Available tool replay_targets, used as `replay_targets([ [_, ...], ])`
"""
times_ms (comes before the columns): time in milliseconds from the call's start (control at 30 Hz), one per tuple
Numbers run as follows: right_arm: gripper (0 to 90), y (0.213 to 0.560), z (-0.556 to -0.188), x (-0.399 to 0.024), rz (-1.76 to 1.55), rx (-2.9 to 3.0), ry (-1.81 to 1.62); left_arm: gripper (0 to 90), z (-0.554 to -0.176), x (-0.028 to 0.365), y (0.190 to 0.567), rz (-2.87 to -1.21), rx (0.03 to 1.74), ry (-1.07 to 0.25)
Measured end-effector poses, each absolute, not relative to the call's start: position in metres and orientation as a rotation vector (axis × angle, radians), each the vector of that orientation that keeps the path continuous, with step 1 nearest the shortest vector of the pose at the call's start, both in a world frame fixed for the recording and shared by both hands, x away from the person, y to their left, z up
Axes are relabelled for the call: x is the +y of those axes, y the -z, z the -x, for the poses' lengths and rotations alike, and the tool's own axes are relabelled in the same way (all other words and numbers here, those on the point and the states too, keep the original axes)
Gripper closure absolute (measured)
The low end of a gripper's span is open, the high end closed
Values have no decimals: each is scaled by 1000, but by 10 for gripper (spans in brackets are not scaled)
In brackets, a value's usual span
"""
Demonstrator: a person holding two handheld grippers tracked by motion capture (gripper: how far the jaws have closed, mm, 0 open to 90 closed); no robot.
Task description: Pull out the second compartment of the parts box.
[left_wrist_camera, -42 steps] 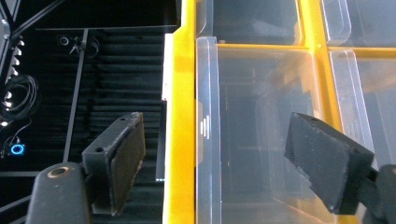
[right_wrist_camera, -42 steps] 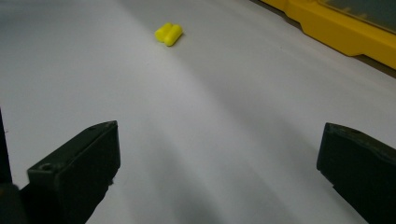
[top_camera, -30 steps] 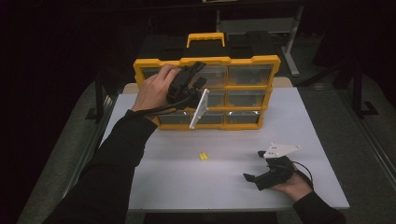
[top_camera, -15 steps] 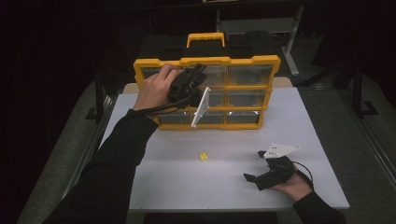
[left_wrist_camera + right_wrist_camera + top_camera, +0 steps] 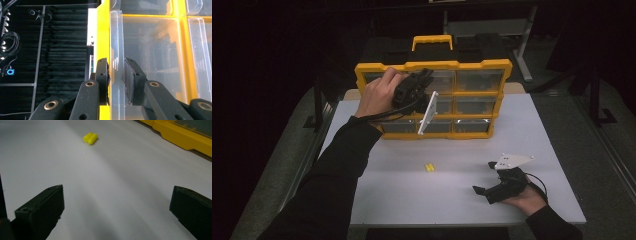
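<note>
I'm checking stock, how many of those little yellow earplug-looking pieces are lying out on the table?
2. Both yellow pieces lie side by side, touching, on the white table in front of the yellow drawer organizer. More may be hidden inside its drawers.

Counts: 1 yellow organiser case (image 5: 437, 65) w/ clear drawers, standing upright on 1 white bench (image 5: 402, 195). Drawer fronts visible: approx 6, in 2 columns x 3 rows; left column partly hidden behind the left gripper (image 5: 116, 80), so exact no. can't be told. 2 small yellow foam earplugs (image 5: 429, 167), lying touching each other, ahead of the right gripper (image 5: 486, 181). 2 grippers total, 1 per hand. 1 carry handle (image 5: 432, 41) on top of case.
</note>
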State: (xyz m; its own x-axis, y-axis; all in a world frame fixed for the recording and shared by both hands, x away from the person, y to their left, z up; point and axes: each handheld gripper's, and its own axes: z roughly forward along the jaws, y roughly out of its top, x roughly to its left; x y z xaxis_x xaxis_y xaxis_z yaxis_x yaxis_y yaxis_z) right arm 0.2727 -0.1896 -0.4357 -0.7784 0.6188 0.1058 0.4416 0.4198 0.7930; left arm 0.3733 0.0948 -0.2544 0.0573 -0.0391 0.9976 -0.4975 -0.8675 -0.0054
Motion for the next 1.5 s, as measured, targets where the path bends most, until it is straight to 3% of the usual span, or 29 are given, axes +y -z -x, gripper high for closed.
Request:
replay_targets([
  [1500,0,436,-272,-190,-936,2474,-1284,793,-365,95,257,-1997,-560,-1890],
])
